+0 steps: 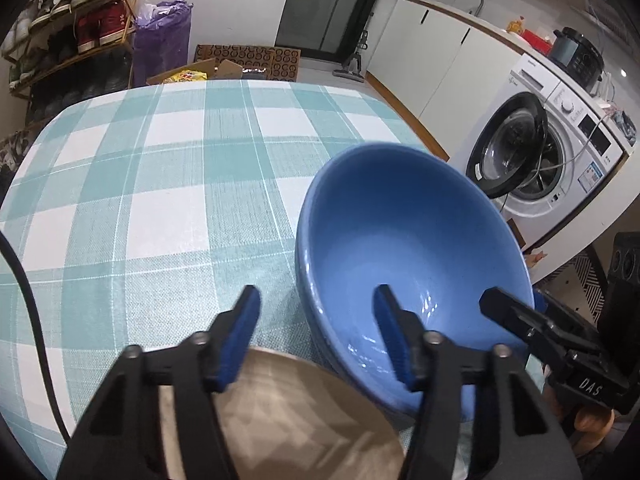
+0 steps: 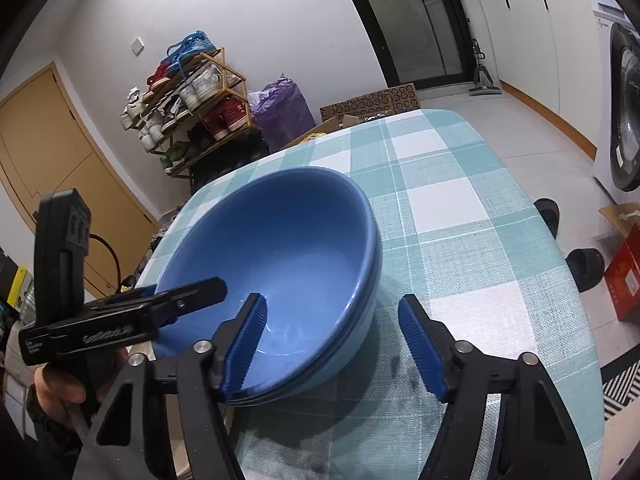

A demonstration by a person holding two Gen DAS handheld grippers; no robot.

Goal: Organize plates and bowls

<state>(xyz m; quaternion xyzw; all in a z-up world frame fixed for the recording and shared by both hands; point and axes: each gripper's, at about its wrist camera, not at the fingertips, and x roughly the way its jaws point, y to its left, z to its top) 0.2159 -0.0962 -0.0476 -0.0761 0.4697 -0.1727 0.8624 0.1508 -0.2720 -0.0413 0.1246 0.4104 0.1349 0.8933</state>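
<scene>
A glossy, deep, round blue bowl [image 1: 412, 256] is sitting on the tabletop [image 1: 160, 184], covered in a woven teal-and-white check cloth. The left gripper [image 1: 316, 336] is straddling its near rim, jaws apart. The right gripper [image 2: 332, 340] is straddling the opposite rim, also unclamped. A matte tan plate [image 1: 288, 416] is lying at six o'clock.
</scene>
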